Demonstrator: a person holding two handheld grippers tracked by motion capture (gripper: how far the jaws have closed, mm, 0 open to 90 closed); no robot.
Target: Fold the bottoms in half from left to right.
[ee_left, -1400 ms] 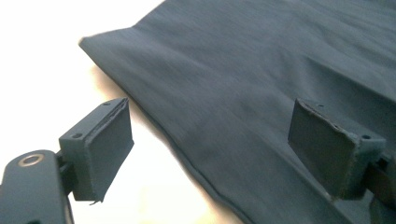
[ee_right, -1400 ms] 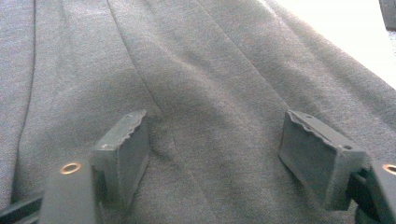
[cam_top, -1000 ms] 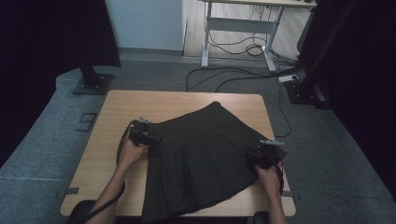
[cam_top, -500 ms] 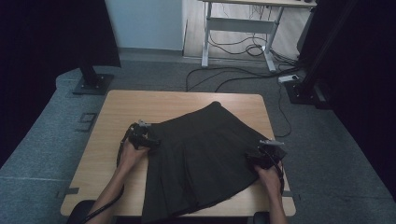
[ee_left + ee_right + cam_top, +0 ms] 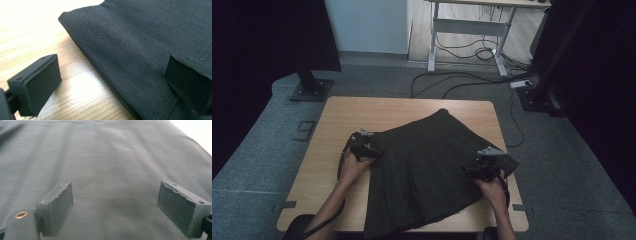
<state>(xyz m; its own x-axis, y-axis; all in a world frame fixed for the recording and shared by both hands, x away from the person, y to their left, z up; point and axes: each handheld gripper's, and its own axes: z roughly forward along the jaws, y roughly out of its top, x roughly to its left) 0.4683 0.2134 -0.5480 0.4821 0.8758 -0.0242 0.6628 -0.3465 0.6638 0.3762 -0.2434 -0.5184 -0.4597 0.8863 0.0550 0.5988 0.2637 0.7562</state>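
A black pleated skirt point(image 5: 427, 165) lies flat on the wooden table point(image 5: 362, 115), its waist toward the far side. My left gripper point(image 5: 374, 150) is at the skirt's left edge. In the left gripper view the left gripper point(image 5: 113, 72) is open: one jaw hangs over bare wood, the other over the skirt point(image 5: 140, 45), with the hem edge between them untouched. My right gripper point(image 5: 469, 172) is over the skirt's right side. In the right gripper view the right gripper point(image 5: 115, 200) is open above the fabric point(image 5: 112, 157), gripping nothing. Both pairs of jaws have just been opening.
Bare wood runs along the table's far and left sides. On the carpet behind stand a white desk frame point(image 5: 467, 30) and trailing cables point(image 5: 462, 80). A black stand base point(image 5: 309, 90) is at the far left, another point(image 5: 537, 100) at the far right.
The right gripper has shifted a little leftward over the skirt's right side. The left gripper has stayed at the skirt's left edge. The skirt lies as before.
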